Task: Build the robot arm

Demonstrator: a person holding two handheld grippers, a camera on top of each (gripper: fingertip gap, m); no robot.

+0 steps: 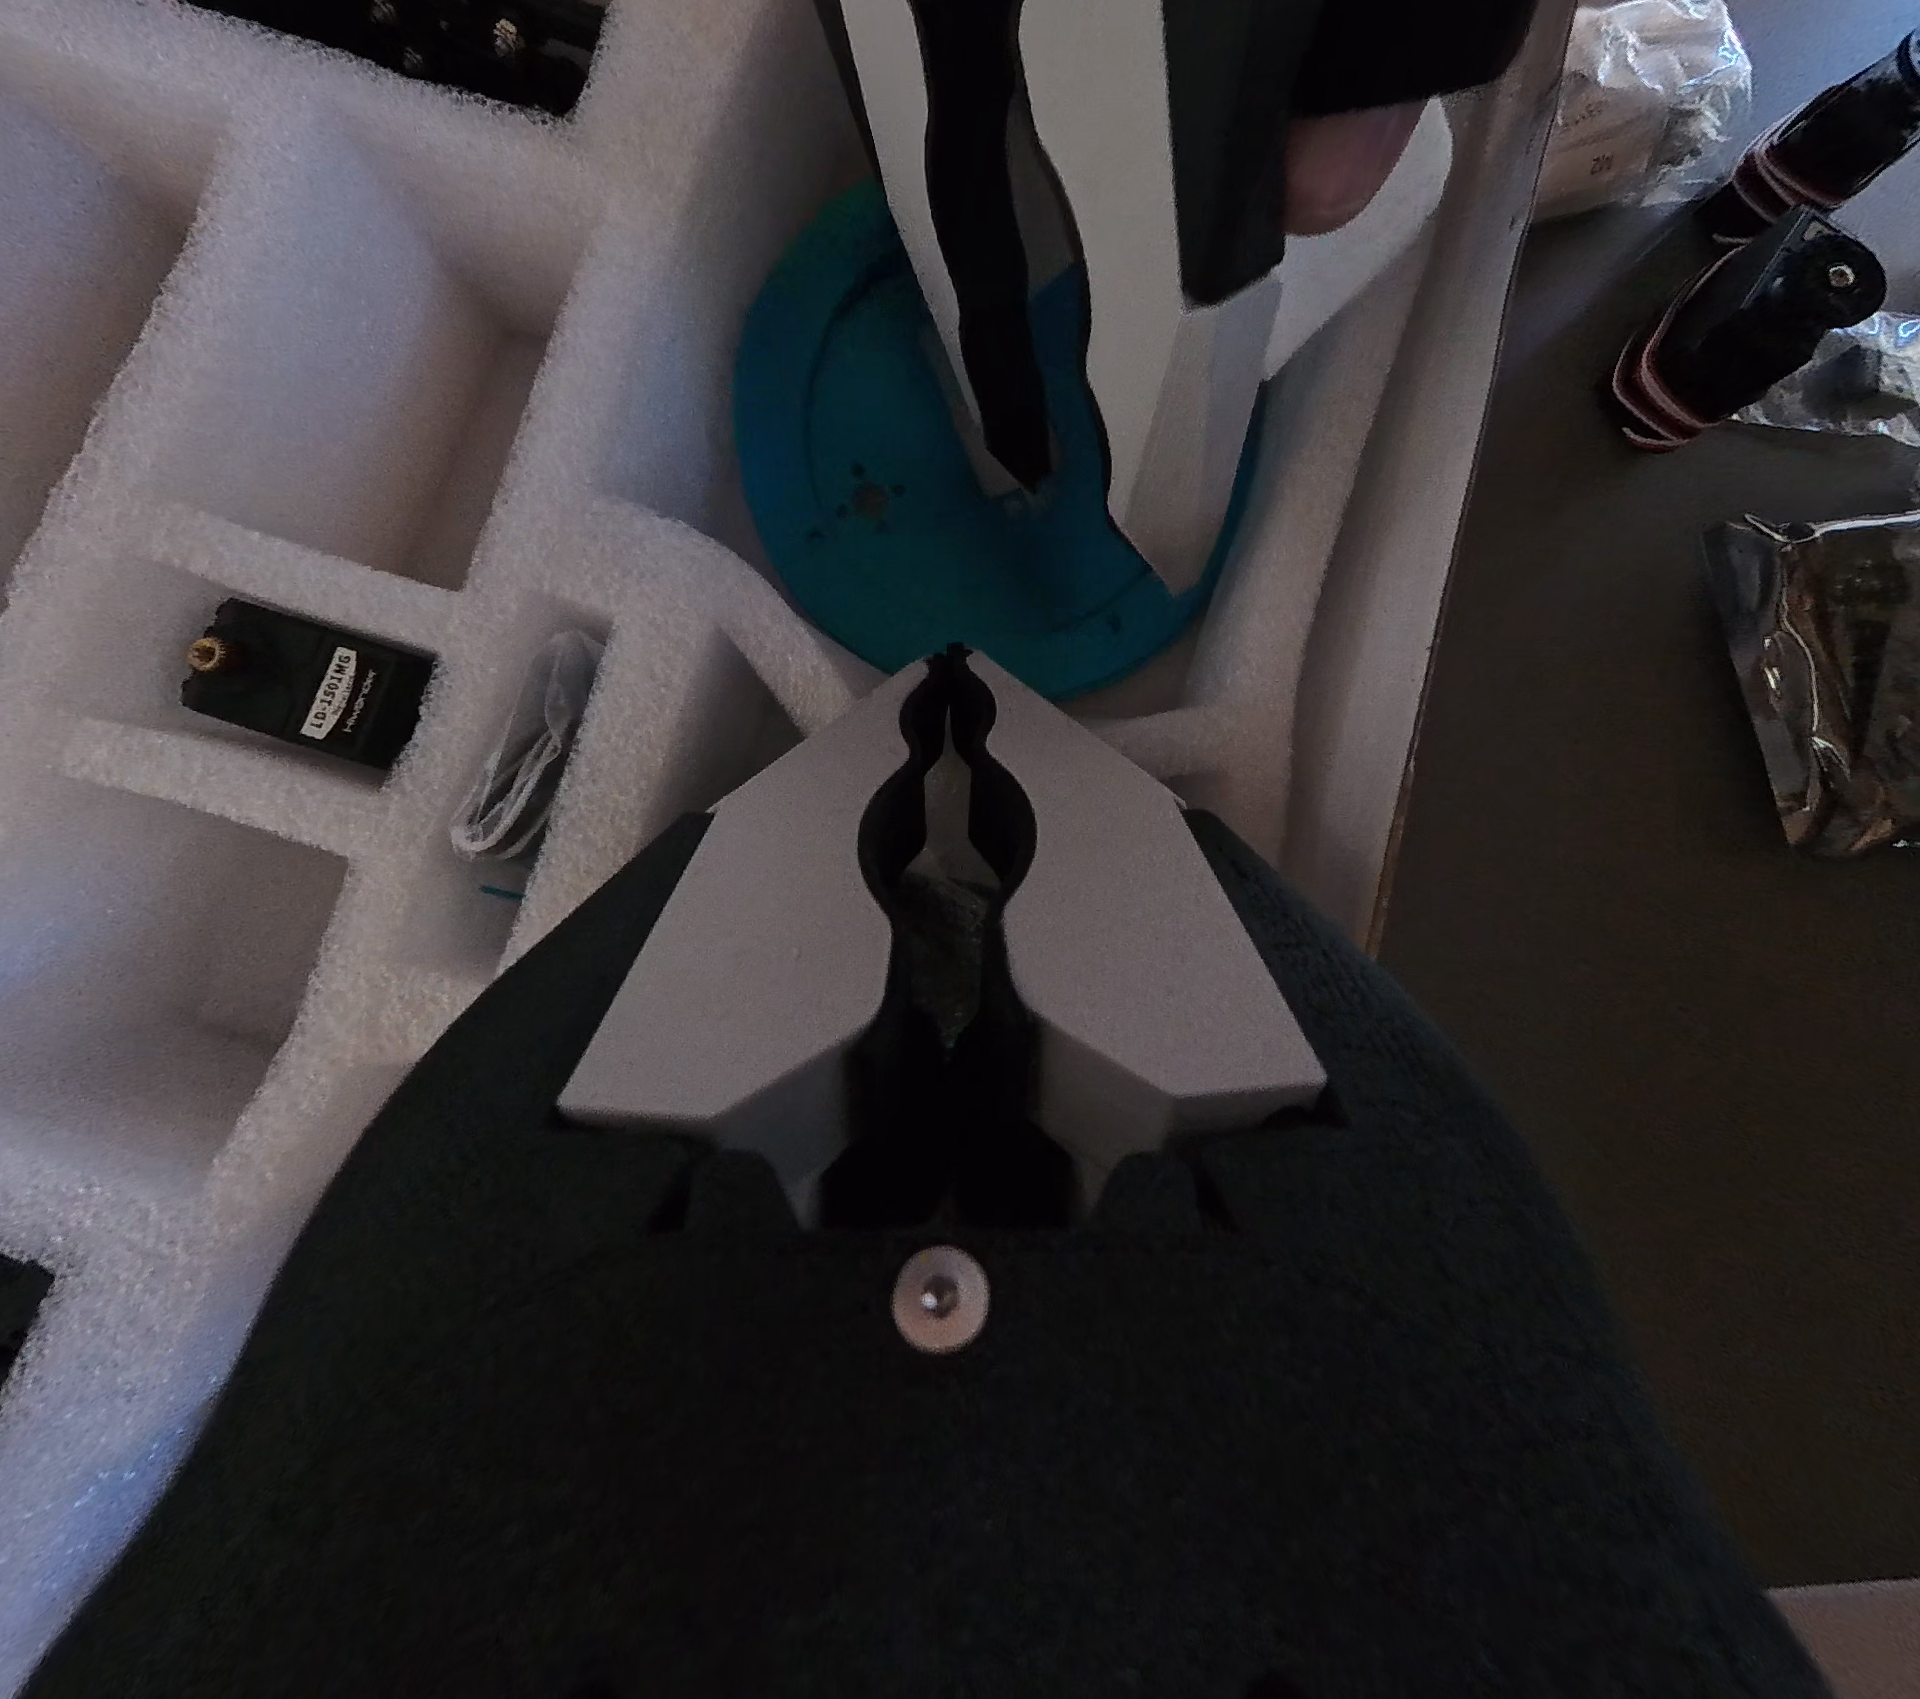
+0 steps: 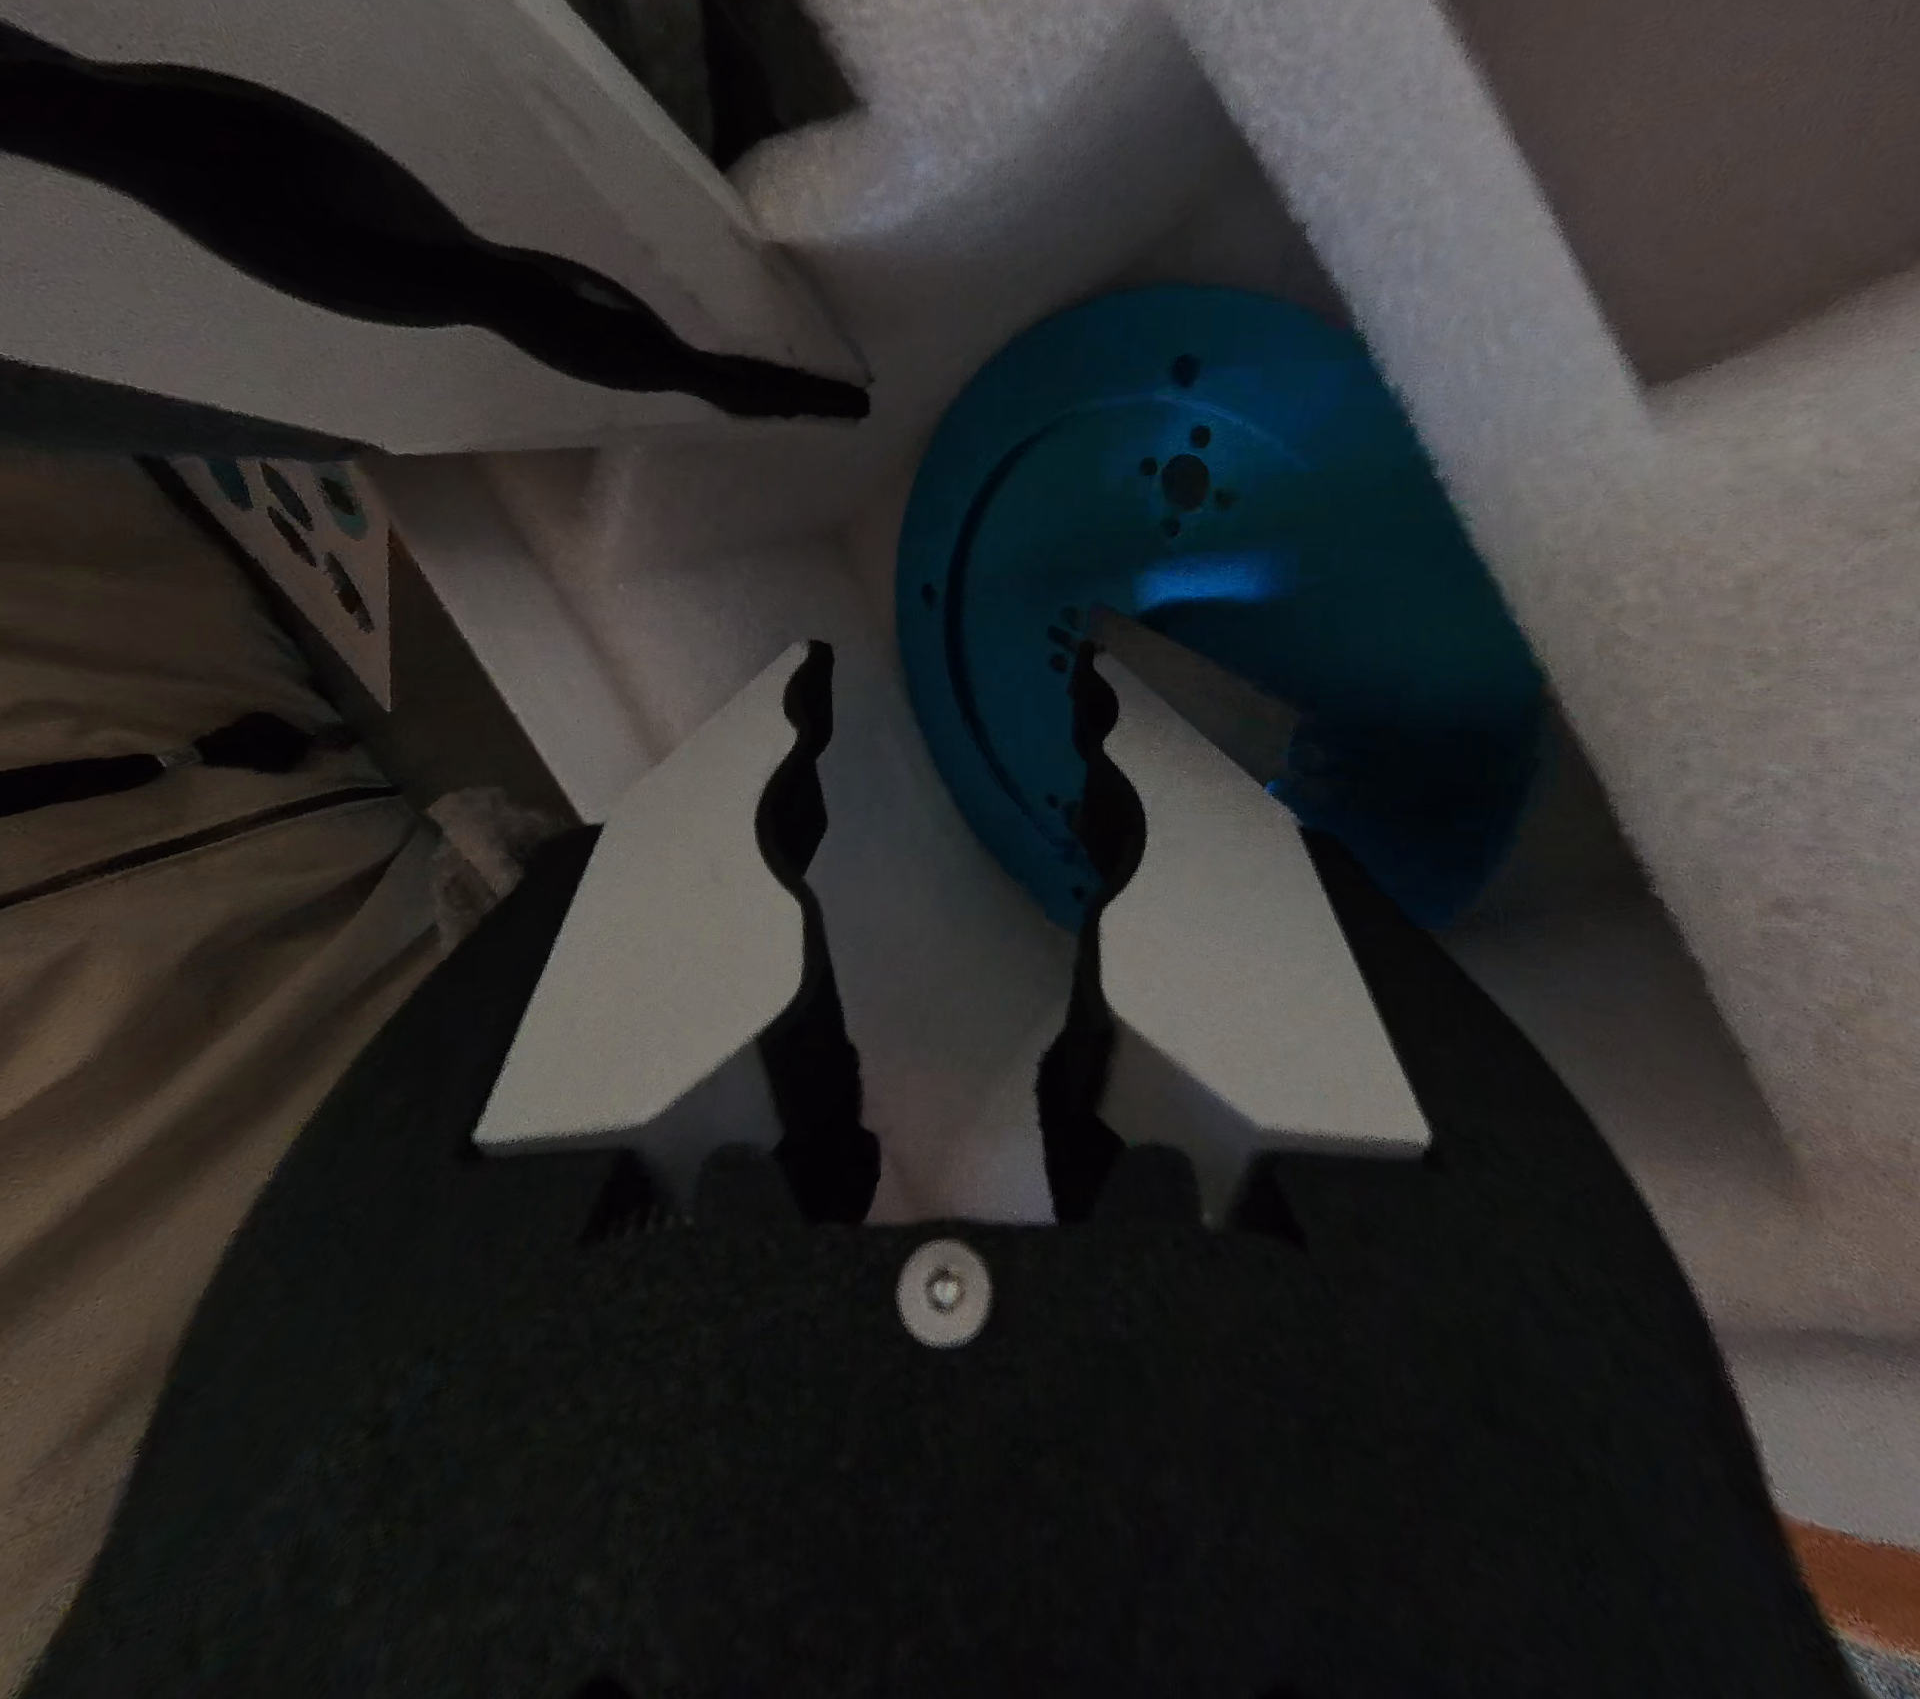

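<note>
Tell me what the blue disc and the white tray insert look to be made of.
Blue disc: likely anodised metal, given its satin sheen and crisp drilled holes. White tray insert: soft foam, by its grainy, fuzzy cut edges.

Left gripper jaws pressed together; right gripper jaws parted, angled downward

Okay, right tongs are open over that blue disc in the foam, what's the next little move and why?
Probably ease the right tongs sideways so the blue disc rim sits between both fingers, then close. One finger overlaps the disc; the other is over white foam. The left tongs are shut beside it.
</note>
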